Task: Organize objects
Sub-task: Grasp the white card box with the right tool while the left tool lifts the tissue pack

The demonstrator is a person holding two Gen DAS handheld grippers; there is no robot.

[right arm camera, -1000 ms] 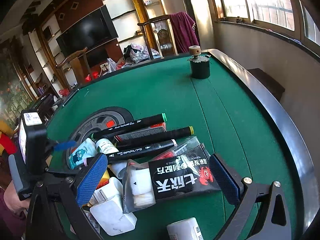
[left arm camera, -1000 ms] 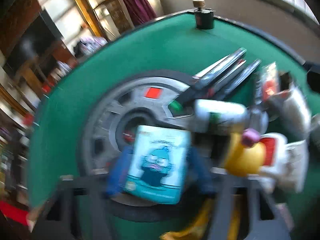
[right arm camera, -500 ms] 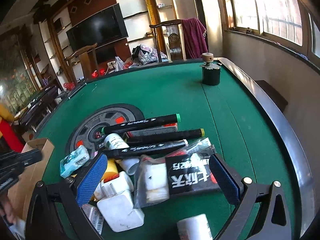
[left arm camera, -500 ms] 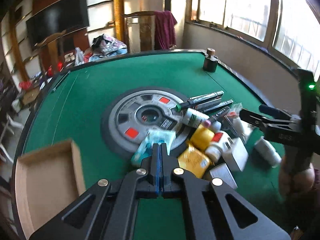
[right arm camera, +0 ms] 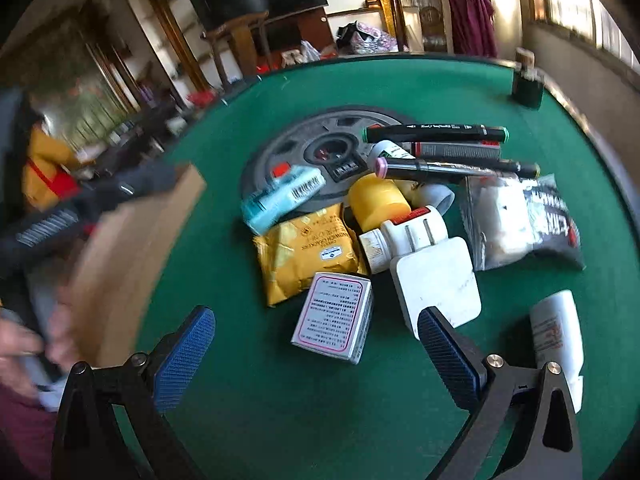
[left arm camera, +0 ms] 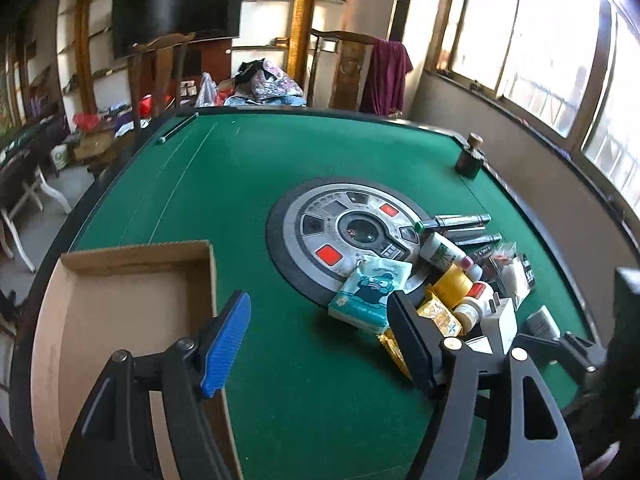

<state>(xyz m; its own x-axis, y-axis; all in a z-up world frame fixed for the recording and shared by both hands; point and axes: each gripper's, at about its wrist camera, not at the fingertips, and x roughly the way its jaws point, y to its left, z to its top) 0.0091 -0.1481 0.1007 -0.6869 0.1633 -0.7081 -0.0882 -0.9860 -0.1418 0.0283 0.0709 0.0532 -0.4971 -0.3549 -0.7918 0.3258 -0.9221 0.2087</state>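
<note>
My left gripper point(left arm camera: 320, 344) hangs above the green felt with its jaws opening and nothing between them. The brown cardboard box point(left arm camera: 136, 250) lies under its left finger. A teal tissue pack point(left arm camera: 370, 288) rests on the rim of the grey disc point(left arm camera: 320, 220), just beyond the right finger. My right gripper point(right arm camera: 318, 360) is open and empty, in front of a small white box with pink edging point(right arm camera: 334, 320). Behind that box lie a yellow packet point(right arm camera: 304, 252), a white charger point(right arm camera: 436, 280), a yellow-capped bottle point(right arm camera: 378, 200), several black markers point(right arm camera: 436, 134) and the tissue pack point(right arm camera: 280, 196).
A black and clear bag point(right arm camera: 528, 220) and a white tube point(right arm camera: 556, 336) lie right of the pile. A dark jar point(right arm camera: 528, 88) stands by the table's far rim. The cardboard box point(right arm camera: 132, 248) and a blurred hand point(right arm camera: 24, 344) are at the left.
The left gripper drew back from the tissue pack, which stays on the disc; it shut and has now opened wide beside the box. The right gripper swung left from the bag to the small white box.
</note>
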